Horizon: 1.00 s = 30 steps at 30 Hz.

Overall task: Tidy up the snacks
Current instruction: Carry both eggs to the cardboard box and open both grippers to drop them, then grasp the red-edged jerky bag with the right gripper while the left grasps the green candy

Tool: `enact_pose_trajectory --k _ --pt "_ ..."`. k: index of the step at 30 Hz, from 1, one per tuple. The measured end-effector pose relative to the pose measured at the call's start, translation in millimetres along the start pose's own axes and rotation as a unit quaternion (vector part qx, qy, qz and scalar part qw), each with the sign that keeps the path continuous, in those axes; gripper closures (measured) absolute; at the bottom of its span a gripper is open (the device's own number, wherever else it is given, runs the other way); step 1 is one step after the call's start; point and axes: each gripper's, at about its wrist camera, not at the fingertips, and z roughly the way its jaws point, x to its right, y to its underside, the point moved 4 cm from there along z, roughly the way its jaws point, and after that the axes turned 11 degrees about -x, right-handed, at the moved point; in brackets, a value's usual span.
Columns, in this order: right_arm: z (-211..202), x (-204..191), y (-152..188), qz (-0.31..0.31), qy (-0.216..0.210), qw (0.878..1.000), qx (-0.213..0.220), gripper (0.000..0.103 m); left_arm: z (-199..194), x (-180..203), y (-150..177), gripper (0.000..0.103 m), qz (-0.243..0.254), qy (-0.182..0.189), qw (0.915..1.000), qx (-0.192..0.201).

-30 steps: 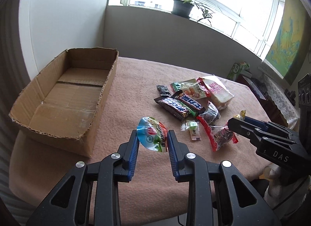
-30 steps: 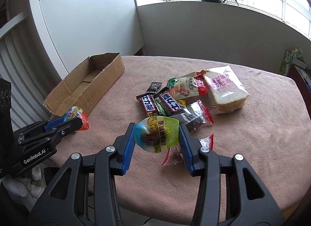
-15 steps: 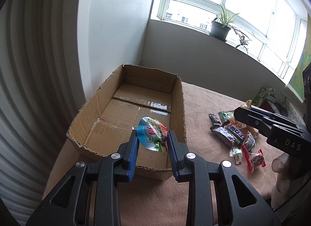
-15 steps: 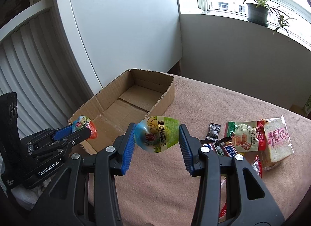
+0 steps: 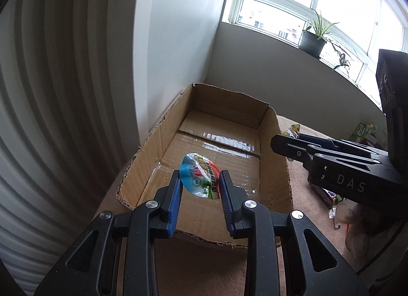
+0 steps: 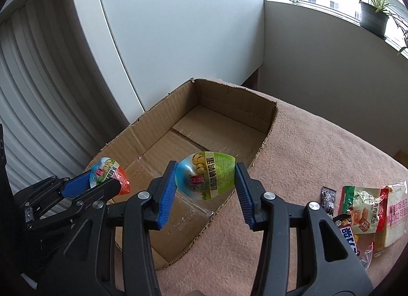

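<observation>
My left gripper (image 5: 200,181) is shut on a blue-and-red egg snack pack (image 5: 201,180) and holds it above the near end of the open cardboard box (image 5: 270,128). My right gripper (image 6: 205,178) is shut on a blue-and-green egg snack pack (image 6: 206,177) above the box's right wall (image 6: 265,140). The right gripper (image 5: 283,140) shows in the left wrist view over the box's right edge. The left gripper (image 6: 102,181) and its pack (image 6: 108,175) show at the left of the right wrist view. The box holds nothing inside.
A pile of snacks lies on the pink tablecloth (image 6: 318,148) to the right of the box: a bread pack (image 6: 395,209), a green-and-red packet (image 6: 362,206), a small dark candy (image 6: 327,198) and a chocolate bar (image 6: 349,237). A white wall panel (image 6: 178,28) stands behind the box.
Both grippers have carried their egg packs leftward from the snack pile to above the cardboard box. Both stay shut on their packs.
</observation>
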Motion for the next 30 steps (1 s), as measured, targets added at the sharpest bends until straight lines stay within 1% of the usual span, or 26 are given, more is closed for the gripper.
enact_pose_trajectory --k 1,3,4,6,7,8,14,18,25,30 --pt "2 -1 0 -0.002 0.001 1.000 -0.003 0.053 0 -1 0 0.075 -0.001 -0.001 1.0000 -0.002" --pt "5 -1 1 -0.002 0.004 1.000 -0.004 0.038 1 -5 -1 0.075 -0.005 -0.003 1.0000 -0.004" --pt "4 0 2 -0.001 0.005 1.000 -0.002 0.035 0 -6 -1 0.074 -0.006 -0.003 1.0000 -0.005" --pt "1 2 2 0.003 0.004 1.000 0.002 0.034 -1 -8 -1 0.065 -0.008 -0.008 0.9999 -0.004" --pt "-1 3 2 0.004 0.001 1.000 0.003 0.034 -2 -9 0 0.055 -0.010 -0.010 0.9999 -0.001" --pt "-3 4 2 0.007 0.001 1.000 0.004 0.034 -4 -9 -1 0.049 -0.011 -0.010 0.9999 0.002" --pt "-33 18 13 0.031 -0.007 0.999 0.022 0.033 -15 -5 2 0.049 -0.009 -0.005 0.9999 0.012" --pt "-56 35 31 0.043 0.005 0.999 0.032 0.033 -22 4 6 0.049 -0.006 0.006 0.9998 0.016" --pt "-93 87 84 0.090 0.028 0.995 0.039 0.033 -30 33 18 0.049 0.012 0.036 0.9992 0.013" --pt "-106 133 132 0.134 0.056 0.989 0.020 0.032 -26 63 31 0.049 0.031 0.068 0.9971 -0.007"
